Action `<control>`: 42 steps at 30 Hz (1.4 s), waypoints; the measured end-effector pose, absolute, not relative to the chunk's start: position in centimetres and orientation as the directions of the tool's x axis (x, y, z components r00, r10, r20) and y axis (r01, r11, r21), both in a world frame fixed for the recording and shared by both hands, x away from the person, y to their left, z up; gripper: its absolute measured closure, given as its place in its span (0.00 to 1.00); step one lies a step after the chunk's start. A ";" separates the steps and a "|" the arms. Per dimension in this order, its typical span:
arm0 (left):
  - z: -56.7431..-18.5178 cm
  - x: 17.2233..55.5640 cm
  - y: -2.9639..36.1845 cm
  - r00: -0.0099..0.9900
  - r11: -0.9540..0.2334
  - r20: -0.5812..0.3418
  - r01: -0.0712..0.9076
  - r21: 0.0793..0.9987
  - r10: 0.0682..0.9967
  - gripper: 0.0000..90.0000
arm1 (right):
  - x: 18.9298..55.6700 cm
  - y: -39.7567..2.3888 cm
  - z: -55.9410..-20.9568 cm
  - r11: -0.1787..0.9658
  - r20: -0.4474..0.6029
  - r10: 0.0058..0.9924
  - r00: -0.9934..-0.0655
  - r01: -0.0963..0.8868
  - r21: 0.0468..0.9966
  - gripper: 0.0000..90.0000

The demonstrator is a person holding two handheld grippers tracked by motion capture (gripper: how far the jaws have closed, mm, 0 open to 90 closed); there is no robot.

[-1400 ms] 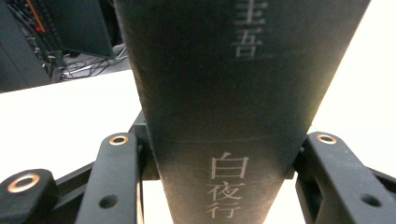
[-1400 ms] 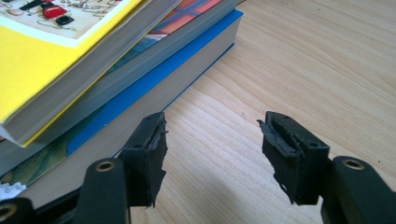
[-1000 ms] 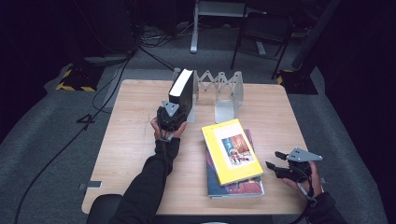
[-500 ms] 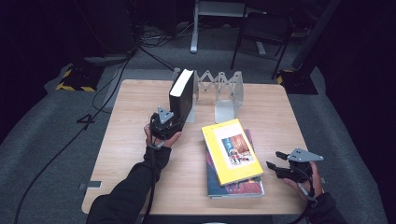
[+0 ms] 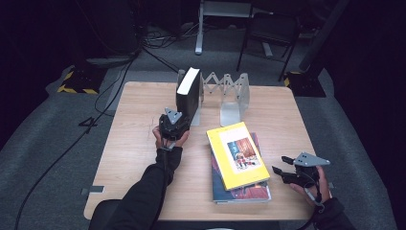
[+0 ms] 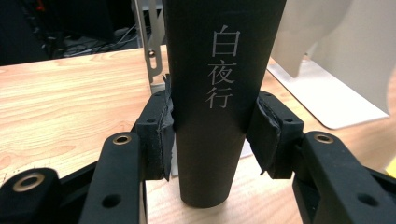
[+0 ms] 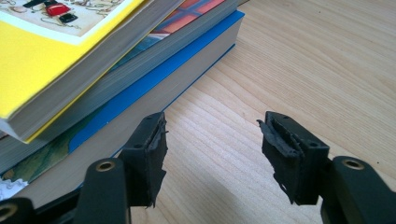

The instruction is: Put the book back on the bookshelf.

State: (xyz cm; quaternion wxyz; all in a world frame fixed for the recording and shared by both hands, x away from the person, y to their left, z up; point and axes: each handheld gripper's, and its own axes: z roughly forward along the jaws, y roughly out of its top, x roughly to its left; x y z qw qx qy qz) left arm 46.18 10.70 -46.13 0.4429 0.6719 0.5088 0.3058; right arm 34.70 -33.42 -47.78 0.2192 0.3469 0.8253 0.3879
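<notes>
A black book (image 5: 188,93) stands upright at the left end of a grey folding book rack (image 5: 230,96). My left gripper (image 5: 177,117) sits at the book's near end, low by the table. In the left gripper view the black book (image 6: 210,93) shows its spine with pale characters, and my left gripper (image 6: 212,135) has just been closing its jaws, with both pads against the spine's sides. My right gripper (image 5: 280,164) hovers open to the right of a yellow book (image 5: 237,155). In its own view my right gripper (image 7: 212,140) has only bare wood between its jaws.
The yellow book (image 7: 42,60) lies on top of a stack with a blue-edged book (image 7: 154,79) at the bottom. The rack's grey end plate (image 6: 327,60) rests just right of the black book. The wooden table (image 5: 139,143) ends near my right hand.
My left hand has drawn back a little toward the person, from beside the black book to its near end. The book still stands upright. The right hand has stayed put.
</notes>
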 end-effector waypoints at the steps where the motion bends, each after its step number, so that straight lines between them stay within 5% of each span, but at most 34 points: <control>1: -46.1 46.3 10.6 0.284 -0.089 -0.036 0.417 0.905 0.958 0.59 | 34.7 -33.4 -47.8 0.456 -0.090 0.744 -0.662 0.404 0.793 0.44; 9: -45.9 47.3 10.1 0.183 0.006 -0.095 0.438 0.899 0.978 0.59 | 34.7 -33.4 -47.8 0.457 -0.091 0.742 -0.665 0.401 0.794 0.44; 23: -46.0 47.7 9.6 0.173 -0.001 -0.081 0.431 0.902 0.982 0.58 | 34.7 -33.4 -47.8 0.458 -0.090 0.740 -0.667 0.400 0.794 0.44; 42: -45.4 45.6 12.8 0.390 -0.188 0.004 0.435 0.880 0.921 0.50 | 34.6 -33.4 -47.4 0.454 -0.086 0.739 -0.668 0.399 0.796 0.44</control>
